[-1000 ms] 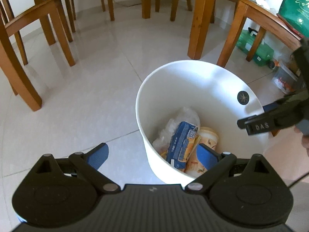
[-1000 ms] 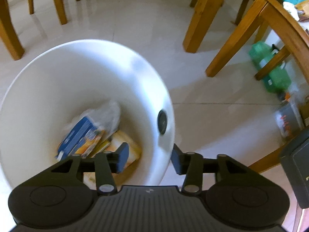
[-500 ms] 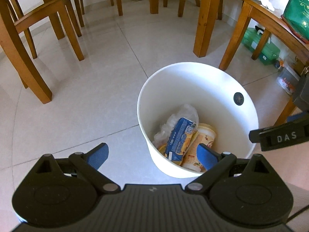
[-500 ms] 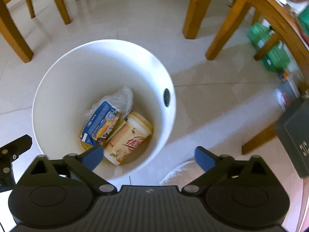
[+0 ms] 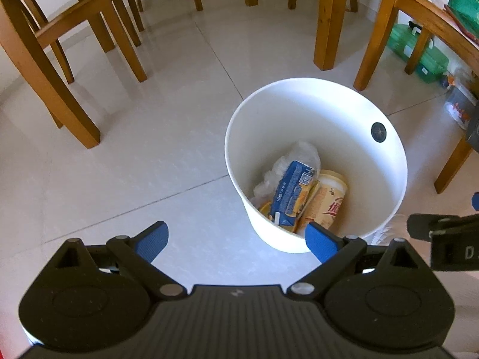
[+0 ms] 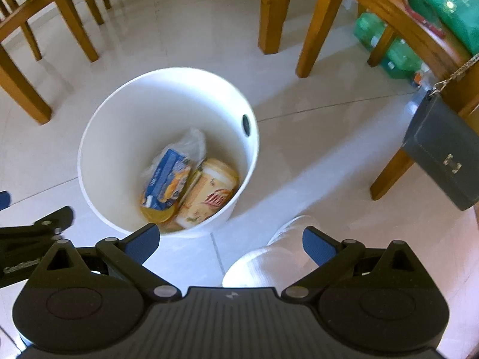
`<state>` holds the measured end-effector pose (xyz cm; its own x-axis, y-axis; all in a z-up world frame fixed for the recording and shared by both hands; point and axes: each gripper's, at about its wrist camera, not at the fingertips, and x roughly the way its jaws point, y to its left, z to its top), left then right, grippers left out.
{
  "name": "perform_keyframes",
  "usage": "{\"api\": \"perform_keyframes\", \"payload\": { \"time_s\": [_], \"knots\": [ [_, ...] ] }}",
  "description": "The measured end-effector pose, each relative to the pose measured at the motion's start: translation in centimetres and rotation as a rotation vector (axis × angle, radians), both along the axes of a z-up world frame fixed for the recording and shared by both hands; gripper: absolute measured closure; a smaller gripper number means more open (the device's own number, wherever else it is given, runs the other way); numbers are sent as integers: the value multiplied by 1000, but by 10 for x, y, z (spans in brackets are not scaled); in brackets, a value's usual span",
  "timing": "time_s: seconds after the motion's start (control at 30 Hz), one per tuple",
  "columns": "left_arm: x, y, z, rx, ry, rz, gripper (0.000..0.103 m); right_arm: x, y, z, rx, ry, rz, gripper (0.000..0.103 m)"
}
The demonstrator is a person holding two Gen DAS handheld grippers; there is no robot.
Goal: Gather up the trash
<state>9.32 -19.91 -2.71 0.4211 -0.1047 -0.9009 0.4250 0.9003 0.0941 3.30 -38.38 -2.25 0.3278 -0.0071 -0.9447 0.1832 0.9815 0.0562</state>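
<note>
Lying ahead of tongs [image 5: 236, 239]: bin [image 5: 389, 185]

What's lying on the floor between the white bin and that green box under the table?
Nothing lies there: in the left wrist view only bare pale tile separates the white round bin from the green plastic box; a wooden leg stands there.

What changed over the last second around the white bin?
The right gripper opened its jaws, letting go of the white bin rim, and both grippers pulled up and back. The left gripper stayed open; the blue carton and cup stayed inside.
</note>
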Motion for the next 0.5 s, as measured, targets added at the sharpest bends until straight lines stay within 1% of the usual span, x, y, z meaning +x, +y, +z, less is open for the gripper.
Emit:
{"api": "perform_keyframes", "payload": {
  "time_s": [0.1, 0.2, 0.5],
  "knots": [
    [1, 1, -1, -5, 2, 6, 5, 3, 7, 1, -12, -2, 29, 0],
    [1, 2, -1, -5, 1, 10, 5, 1, 9, 3, -32, -6, 34, 0],
    [2, 3, 1, -8, 5, 11, 5, 1, 10, 2, -36, -6, 35, 0]
  ]
}}
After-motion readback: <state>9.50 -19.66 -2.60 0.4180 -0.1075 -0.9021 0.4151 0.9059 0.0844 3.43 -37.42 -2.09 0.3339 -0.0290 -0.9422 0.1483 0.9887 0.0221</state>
